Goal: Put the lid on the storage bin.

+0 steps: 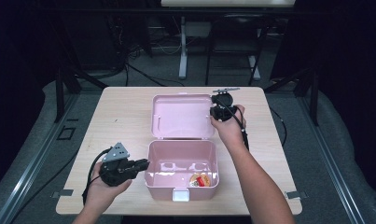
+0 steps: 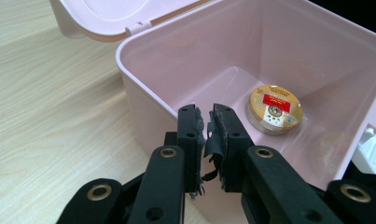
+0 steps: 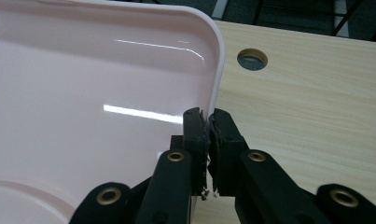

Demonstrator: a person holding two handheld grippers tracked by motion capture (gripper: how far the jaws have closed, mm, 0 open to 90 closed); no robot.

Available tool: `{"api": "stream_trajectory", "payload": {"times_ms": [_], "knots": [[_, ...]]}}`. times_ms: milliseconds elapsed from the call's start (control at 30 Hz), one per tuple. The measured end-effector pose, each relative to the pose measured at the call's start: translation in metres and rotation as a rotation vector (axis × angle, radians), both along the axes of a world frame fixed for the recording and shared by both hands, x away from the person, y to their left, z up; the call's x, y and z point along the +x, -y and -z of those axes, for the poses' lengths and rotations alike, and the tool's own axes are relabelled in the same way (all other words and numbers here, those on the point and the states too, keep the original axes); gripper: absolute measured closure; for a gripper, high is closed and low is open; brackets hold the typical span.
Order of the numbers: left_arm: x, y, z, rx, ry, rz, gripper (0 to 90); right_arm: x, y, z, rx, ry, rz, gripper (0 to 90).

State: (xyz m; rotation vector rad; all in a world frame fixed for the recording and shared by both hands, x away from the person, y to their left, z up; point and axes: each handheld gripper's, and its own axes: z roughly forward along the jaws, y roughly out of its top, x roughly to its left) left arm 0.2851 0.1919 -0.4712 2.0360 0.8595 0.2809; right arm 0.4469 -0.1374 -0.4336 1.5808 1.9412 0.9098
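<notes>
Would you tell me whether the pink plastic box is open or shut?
Open: the pink plastic box has its hinged lid swung back, showing a round gold tin inside.

a light wood-grain table [image 1: 125,116] with rounded corners stands on a grey floor [image 1: 31,140]. a pink plastic box [image 1: 182,186] sits directly on the table, near the front edge and a little right of centre. its hinged lid [image 1: 182,116] is thrown open, leaning back over the tabletop behind the box. a small round hole [image 3: 252,59] (seen in the right gripper view) is cut through the wood just beside the lid's corner.
</notes>
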Motion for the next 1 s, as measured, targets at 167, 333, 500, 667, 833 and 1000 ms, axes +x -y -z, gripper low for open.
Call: {"api": "stream_trajectory", "payload": {"times_ms": [167, 333, 500, 667, 833, 1000], "knots": [[0.000, 0.000, 0.000, 0.001, 0.001, 0.000, 81.8, -0.004, 0.001, -0.004, 0.010, 0.017, -0.001, 86.1], [0.000, 0.000, 0.000, 0.000, 0.002, -0.002, 81.8, -0.009, 0.002, -0.008, 0.019, 0.036, -0.003, 86.5], [0.000, 0.000, 0.000, 0.004, -0.003, 0.000, 81.8, -0.013, 0.002, -0.012, 0.024, 0.055, -0.009, 86.8], [0.000, 0.001, 0.000, 0.004, -0.001, -0.002, 81.7, -0.017, 0.003, -0.015, 0.037, 0.072, -0.008, 87.2], [-0.001, 0.001, 0.000, 0.004, -0.001, -0.002, 81.7, -0.021, 0.003, -0.018, 0.040, 0.082, -0.012, 87.2], [0.000, 0.001, 0.000, 0.004, -0.002, -0.002, 81.7, -0.026, 0.003, -0.021, 0.043, 0.099, -0.016, 87.3]]}}
